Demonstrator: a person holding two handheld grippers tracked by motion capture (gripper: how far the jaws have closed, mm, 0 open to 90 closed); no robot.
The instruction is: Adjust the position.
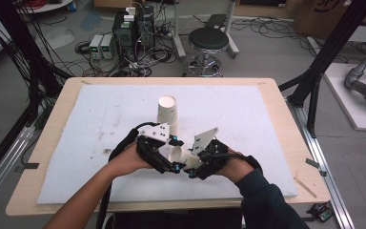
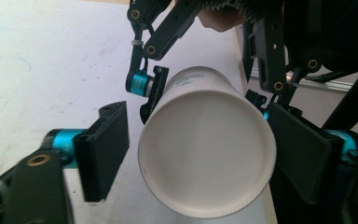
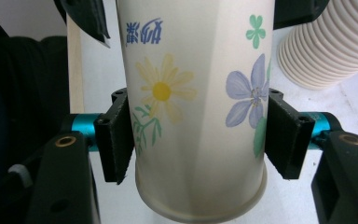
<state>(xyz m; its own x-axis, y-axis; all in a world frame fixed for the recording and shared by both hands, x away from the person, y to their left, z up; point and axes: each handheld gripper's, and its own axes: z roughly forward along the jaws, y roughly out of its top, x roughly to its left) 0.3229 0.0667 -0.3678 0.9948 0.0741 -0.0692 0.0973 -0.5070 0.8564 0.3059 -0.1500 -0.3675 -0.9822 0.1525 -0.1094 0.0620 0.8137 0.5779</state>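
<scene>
The paper cup point(image 3: 196, 107), printed with flowers, is lying sideways in the air between the two tools, just above the desk point(image 1: 276, 102). The right tool point(image 3: 198, 137) is clamping it across the lower body near the base, both pads pressing into the wall. The cup's open mouth point(image 2: 207, 151) is facing the left tool point(image 2: 205, 156), whose jaws are standing on either side of the rim: the far pad seems to be touching the wall, while the near pad point(image 2: 105, 149) is sitting slightly apart from it, so this tool is not gripping yet.

The step in hand looks like a handover or a two-handed hold of the cup. The next move probably calls for the left tool closing gently on the rim end, since thin paper will buckle under a hard squeeze, and only then for the right tool letting go.

Just beyond the left tool, a stack of cups point(image 1: 167, 110) is standing upside down on the white mat point(image 1: 86, 143), near enough to be knocked if the tools swing forward.
</scene>
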